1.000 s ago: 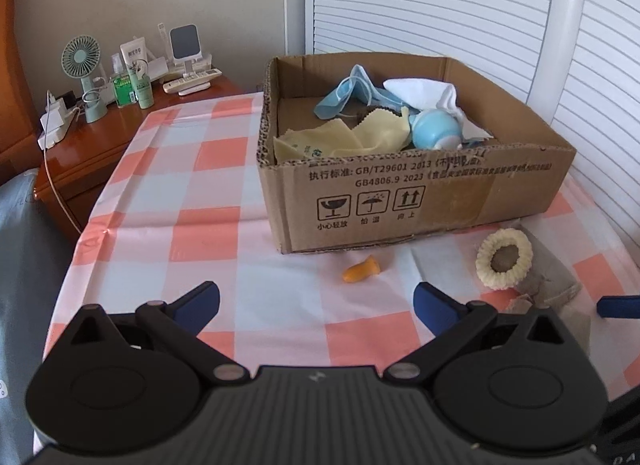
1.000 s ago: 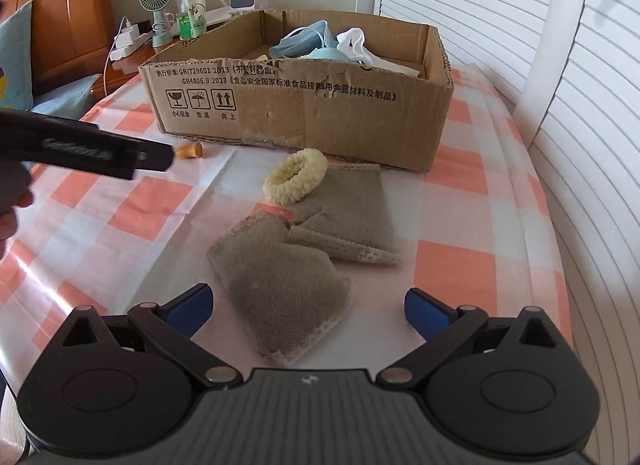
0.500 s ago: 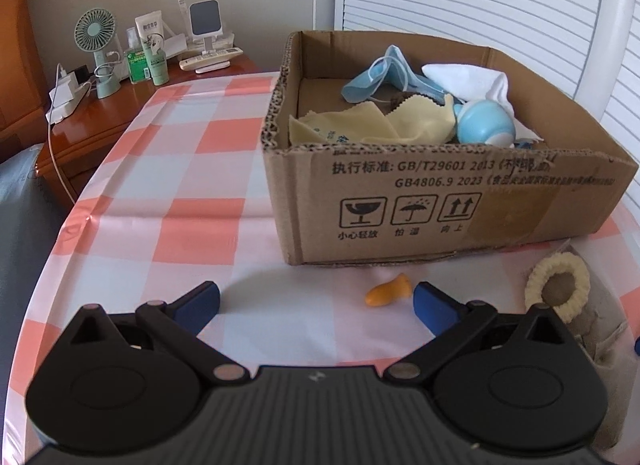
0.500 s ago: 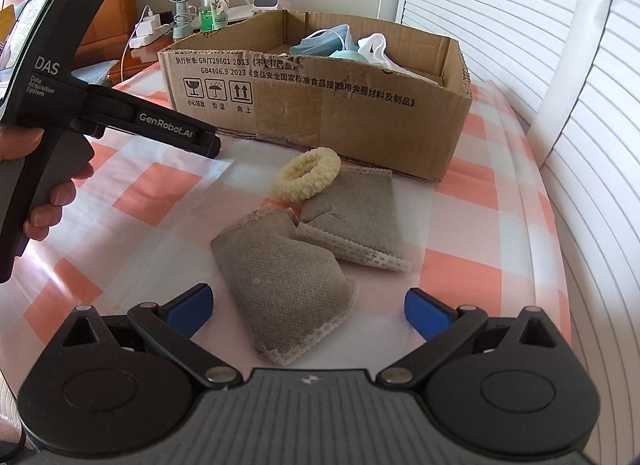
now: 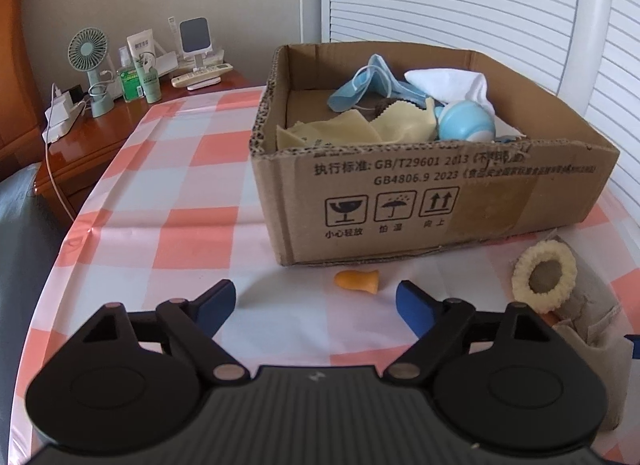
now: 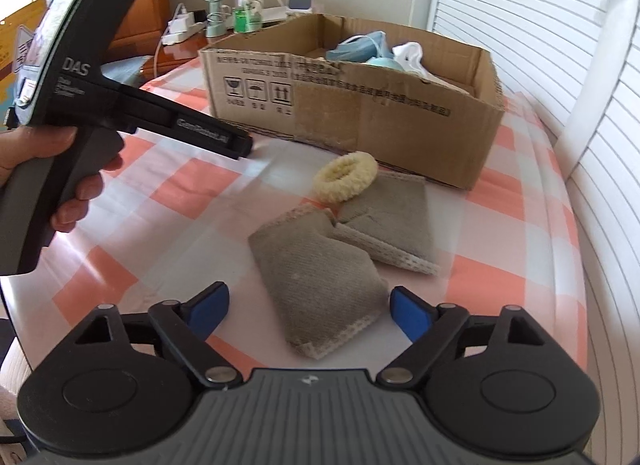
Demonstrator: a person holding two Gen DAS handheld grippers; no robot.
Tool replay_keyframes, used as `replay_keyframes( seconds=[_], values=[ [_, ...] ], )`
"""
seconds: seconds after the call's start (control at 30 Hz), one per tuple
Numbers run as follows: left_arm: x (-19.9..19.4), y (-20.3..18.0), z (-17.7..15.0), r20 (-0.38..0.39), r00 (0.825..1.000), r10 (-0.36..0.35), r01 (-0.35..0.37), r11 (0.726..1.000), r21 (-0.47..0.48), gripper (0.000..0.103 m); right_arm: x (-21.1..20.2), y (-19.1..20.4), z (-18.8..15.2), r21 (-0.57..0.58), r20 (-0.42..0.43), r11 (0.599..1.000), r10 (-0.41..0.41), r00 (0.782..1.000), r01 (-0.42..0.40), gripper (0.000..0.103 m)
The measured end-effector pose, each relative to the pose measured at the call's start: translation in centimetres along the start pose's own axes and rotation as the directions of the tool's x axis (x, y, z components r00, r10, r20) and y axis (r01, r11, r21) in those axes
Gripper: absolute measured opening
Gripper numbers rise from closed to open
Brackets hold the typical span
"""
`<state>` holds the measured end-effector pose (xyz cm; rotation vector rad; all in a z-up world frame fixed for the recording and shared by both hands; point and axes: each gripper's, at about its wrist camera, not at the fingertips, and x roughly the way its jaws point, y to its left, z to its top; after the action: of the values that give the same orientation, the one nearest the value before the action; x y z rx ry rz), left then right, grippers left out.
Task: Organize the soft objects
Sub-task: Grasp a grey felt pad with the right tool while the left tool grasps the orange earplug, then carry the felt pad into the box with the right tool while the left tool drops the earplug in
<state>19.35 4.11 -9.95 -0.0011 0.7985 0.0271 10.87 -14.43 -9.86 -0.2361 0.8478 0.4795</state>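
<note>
Orange foam earplug (image 5: 357,280) lying near carton (image 5: 432,201) | left gripper (image 5: 316,301) closing, empty, earplug ahead | right gripper (image 6: 308,303) closing astride grey cloth pouch (image 6: 320,281), no contact | pick-up step; next likely: descend, pinch, box both.

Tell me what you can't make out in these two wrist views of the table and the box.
- Cardboard box floor: both views, hidden by its walls and the cloths inside.
- Orange earplug: right wrist view, hidden behind the left gripper's body.
- Grey cloth pieces: left wrist view, cut off by the right edge.
- Bottle labels on the nightstand: too small.
- Box print: right wrist view, blurred.
</note>
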Motion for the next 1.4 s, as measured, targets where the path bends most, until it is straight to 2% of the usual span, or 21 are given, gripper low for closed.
replay_keyframes(
  seconds=[0.13,0.2,0.3,0.4,0.43,0.53,0.7,0.77,0.9,0.97,1.03,1.23,1.4],
  values=[
    [0.0,-0.5,0.0,0.006,1.000,-0.013,0.013,1.000,0.019,0.087,-0.2,0.6,0.2,-0.023,-0.015,0.997,0.067,0.998,-0.067,0.090],
    [0.0,-0.4,0.0,0.004,1.000,-0.020,0.020,1.000,0.019,0.087,-0.3,0.7,0.4,-0.030,-0.007,0.997,0.065,0.998,-0.065,0.089],
    [0.0,-0.4,0.0,0.003,1.000,-0.026,0.026,0.999,0.023,0.086,0.0,0.9,0.7,-0.046,0.009,0.999,0.015,1.000,-0.014,0.078],
    [0.0,-0.4,0.0,0.006,0.999,-0.034,0.034,0.999,0.030,0.086,0.4,1.0,1.1,-0.049,0.019,0.999,0.013,1.000,-0.012,0.066],
    [0.0,-0.4,0.0,0.006,0.999,-0.037,0.036,0.999,0.033,0.084,0.5,1.0,1.2,-0.048,0.019,0.999,0.014,1.000,-0.013,0.058],
    [0.0,-0.6,0.0,0.010,0.999,-0.050,0.049,0.998,0.045,0.078,0.4,1.1,1.3,-0.036,0.016,0.999,0.001,1.000,-0.001,0.050],
    [-0.1,-0.8,0.0,0.025,0.997,-0.080,0.078,0.995,0.068,0.059,0.2,0.9,1.1,-0.013,0.011,1.000,-0.015,1.000,0.016,0.050],
    [-0.1,-1.0,-0.1,0.036,0.995,-0.095,0.092,0.993,0.077,0.041,0.2,0.9,1.1,-0.007,0.010,1.000,-0.014,1.000,0.014,0.050],
    [-0.3,-1.4,-0.1,0.048,0.993,-0.104,0.100,0.991,0.088,0.033,0.2,0.9,1.1,-0.005,0.010,1.000,-0.016,1.000,0.016,0.050],
    [-0.3,-1.5,-0.2,0.054,0.993,-0.104,0.099,0.991,0.089,0.025,0.2,0.9,1.1,-0.003,0.011,1.000,-0.016,1.000,0.016,0.050],
    [-0.3,-1.5,-0.2,0.055,0.993,-0.109,0.104,0.991,0.084,0.022,0.2,0.9,1.1,0.002,0.010,1.000,-0.017,1.000,0.017,0.050],
    [-0.3,-1.5,-0.2,0.054,0.993,-0.108,0.104,0.991,0.084,0.021,0.4,1.0,1.2,-0.001,0.008,1.000,-0.022,1.000,0.022,0.054],
    [-0.4,-1.5,-0.1,0.049,0.993,-0.107,0.102,0.990,0.093,0.020,0.5,1.1,1.3,-0.012,0.013,1.000,-0.025,1.000,0.025,0.051]
  ],
)
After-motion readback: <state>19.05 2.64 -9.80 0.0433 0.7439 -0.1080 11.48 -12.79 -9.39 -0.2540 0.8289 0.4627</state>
